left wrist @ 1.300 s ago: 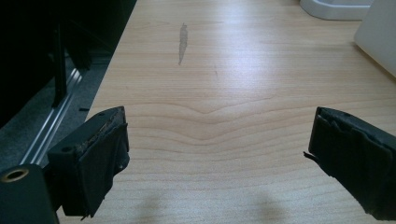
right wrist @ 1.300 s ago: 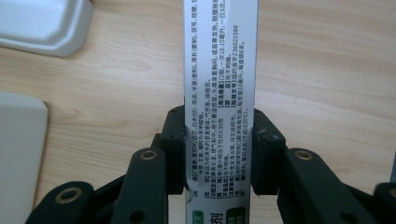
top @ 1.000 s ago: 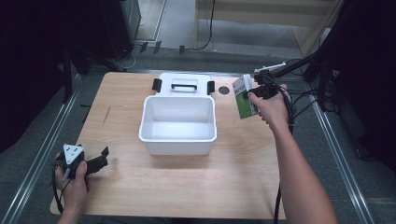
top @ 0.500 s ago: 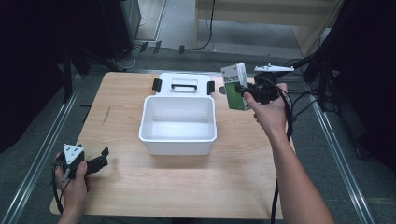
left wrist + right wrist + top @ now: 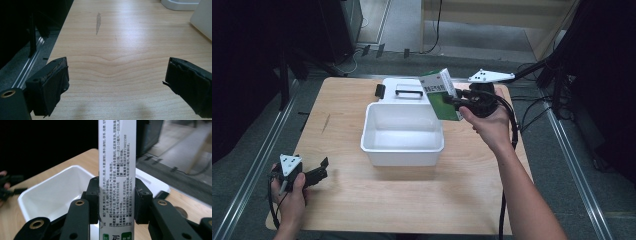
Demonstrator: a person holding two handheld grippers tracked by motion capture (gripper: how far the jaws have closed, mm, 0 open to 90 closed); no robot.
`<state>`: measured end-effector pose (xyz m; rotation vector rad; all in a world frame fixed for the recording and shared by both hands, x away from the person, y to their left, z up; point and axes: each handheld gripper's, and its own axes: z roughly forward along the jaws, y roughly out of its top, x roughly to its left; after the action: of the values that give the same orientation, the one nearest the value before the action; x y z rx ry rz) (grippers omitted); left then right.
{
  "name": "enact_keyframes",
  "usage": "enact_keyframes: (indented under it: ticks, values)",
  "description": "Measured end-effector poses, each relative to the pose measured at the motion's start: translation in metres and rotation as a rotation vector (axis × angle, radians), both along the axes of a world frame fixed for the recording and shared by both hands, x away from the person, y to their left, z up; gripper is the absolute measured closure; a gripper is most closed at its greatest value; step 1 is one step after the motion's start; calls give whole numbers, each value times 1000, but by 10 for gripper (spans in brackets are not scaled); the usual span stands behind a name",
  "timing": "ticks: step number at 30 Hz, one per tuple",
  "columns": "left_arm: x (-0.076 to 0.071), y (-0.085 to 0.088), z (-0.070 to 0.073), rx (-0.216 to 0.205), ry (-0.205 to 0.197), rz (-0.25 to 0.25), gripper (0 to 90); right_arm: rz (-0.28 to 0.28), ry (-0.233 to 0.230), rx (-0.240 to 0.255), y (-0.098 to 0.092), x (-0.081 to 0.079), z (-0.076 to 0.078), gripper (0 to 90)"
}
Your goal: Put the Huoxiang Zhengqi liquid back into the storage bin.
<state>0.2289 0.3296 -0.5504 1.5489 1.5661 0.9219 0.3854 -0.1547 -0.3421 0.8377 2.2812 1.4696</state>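
Observation:
A green and white carton (image 5: 441, 94) hangs in the air over the right rear corner of the white bin (image 5: 403, 145), tilted. My right gripper (image 5: 451, 100) is shut on it; in the right gripper view both pads press the narrow printed side of the carton (image 5: 117, 170), with the white bin (image 5: 50, 195) below and to the left. Resting near the table's front left edge, my left gripper (image 5: 319, 169) is open. Its jaws stand wide apart over bare wood in the left gripper view, where the midpoint (image 5: 116, 82) has nothing in it.
The bin's white lid (image 5: 404, 90) with a handle lies flat behind the bin. A small dark mark (image 5: 98, 22) stains the wooden table (image 5: 412, 205). Metal rails run along both table sides, and cables trail off at the right.
My right gripper has carried the carton up and leftward, from beside the bin's right rear to above its corner. The left hand has stayed put.

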Motion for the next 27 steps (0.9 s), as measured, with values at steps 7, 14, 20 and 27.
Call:
enact_keyframes:
  ticks: [7, 14, 20, 27]
  values:
    - [0, 0, 0, -1, 3, -2, 52, 192, -75, -162, 15, -1, 0, 647]
    - [0, 0, 0, -3, -1, -1, 52, 335, -65, -231, 26, 4, 4, 646]
    - [0, 1, 0, -9, 0, -2, 52, 443, -41, -311, 38, 9, 13, 646]
    - [0, 1, 0, -11, -1, -5, 52, 601, 31, -514, 68, 14, 24, 646]
